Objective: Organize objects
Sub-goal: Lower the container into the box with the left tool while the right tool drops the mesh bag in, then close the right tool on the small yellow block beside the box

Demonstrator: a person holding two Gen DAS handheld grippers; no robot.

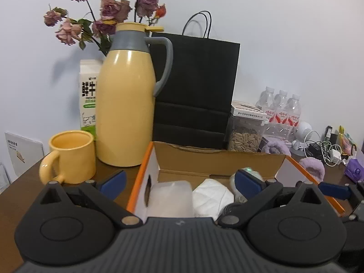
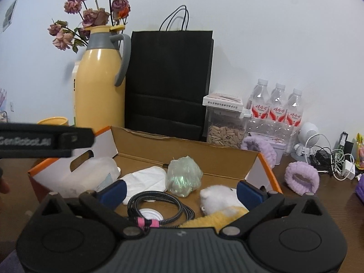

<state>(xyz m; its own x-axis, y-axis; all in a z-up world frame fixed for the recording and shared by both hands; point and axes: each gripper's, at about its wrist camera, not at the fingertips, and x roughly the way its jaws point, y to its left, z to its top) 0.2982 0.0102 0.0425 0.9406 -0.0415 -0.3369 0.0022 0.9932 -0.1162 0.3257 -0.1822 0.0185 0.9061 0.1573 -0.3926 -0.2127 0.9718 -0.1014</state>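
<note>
An open cardboard box [image 1: 227,161] [image 2: 182,152] with orange rims stands on the dark wooden table. In it lie a clear plastic container [image 2: 91,175] [image 1: 169,195], a white folded cloth [image 2: 145,177] [image 1: 211,195], a green shiny wrapped bundle [image 2: 184,176], a coiled black cable [image 2: 159,207] with pink ties, and a white and yellow plush toy [image 2: 218,199]. My left gripper [image 1: 180,180] hovers open over the box's left half, nothing between its blue pads. My right gripper [image 2: 181,192] stands open over the cable and the plush, gripping nothing.
A yellow mug [image 1: 70,154] and a yellow thermos jug [image 1: 127,100] stand left of the box, with a milk carton [image 1: 87,95] and dried roses behind. Behind the box are a black paper bag [image 1: 195,86] and a seed jar [image 2: 225,129]; right of it, water bottles [image 2: 275,109], purple fluffy bands [image 2: 301,177] and tangled cables [image 2: 336,159].
</note>
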